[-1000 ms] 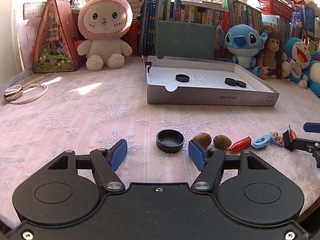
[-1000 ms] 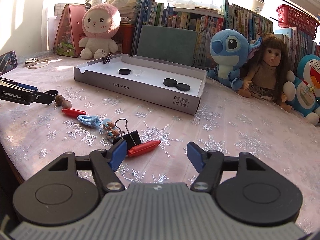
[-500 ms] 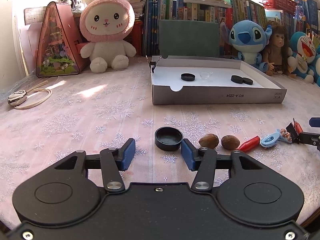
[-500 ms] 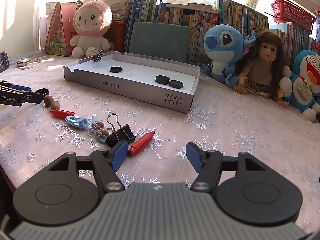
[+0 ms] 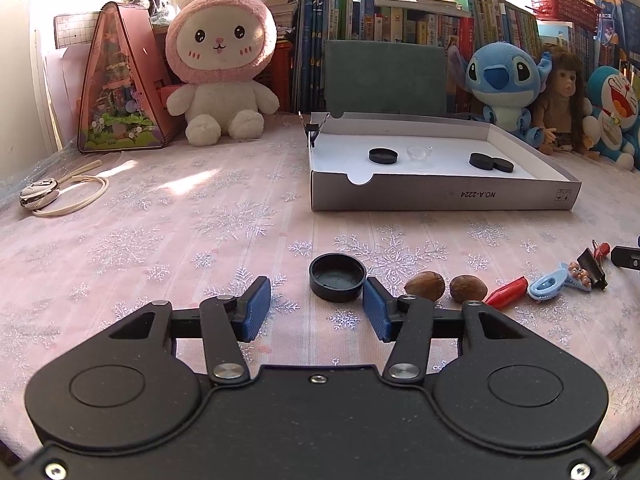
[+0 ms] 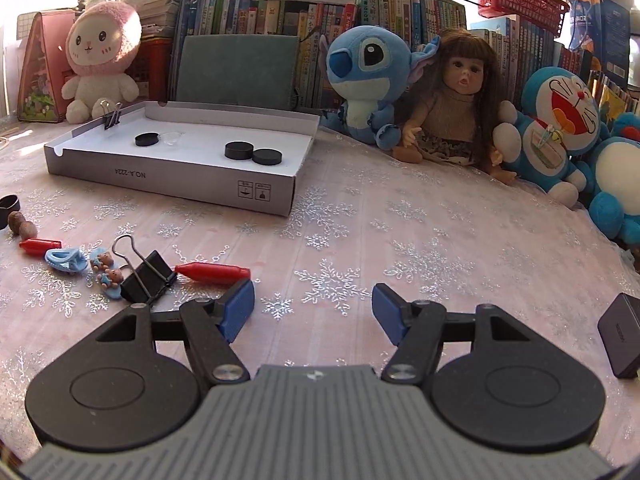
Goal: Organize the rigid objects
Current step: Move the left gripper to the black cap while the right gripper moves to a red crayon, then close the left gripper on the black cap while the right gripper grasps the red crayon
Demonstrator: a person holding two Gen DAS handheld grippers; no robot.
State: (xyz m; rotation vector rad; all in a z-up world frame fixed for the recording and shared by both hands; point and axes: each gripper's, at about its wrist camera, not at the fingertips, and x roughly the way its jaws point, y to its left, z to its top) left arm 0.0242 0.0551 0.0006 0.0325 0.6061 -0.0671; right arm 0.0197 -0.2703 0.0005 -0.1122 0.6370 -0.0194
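Black cap [image 5: 338, 277] on worktop [image 5: 160, 240], open side up, just ahead of left gripper [image 5: 316, 308] at 1 o'clock, perhaps touching its right finger; fingers spread, empty. Right gripper [image 6: 313, 310] likewise spread, empty. Only right view: dark device [image 6: 622, 336] at 3 o'clock.
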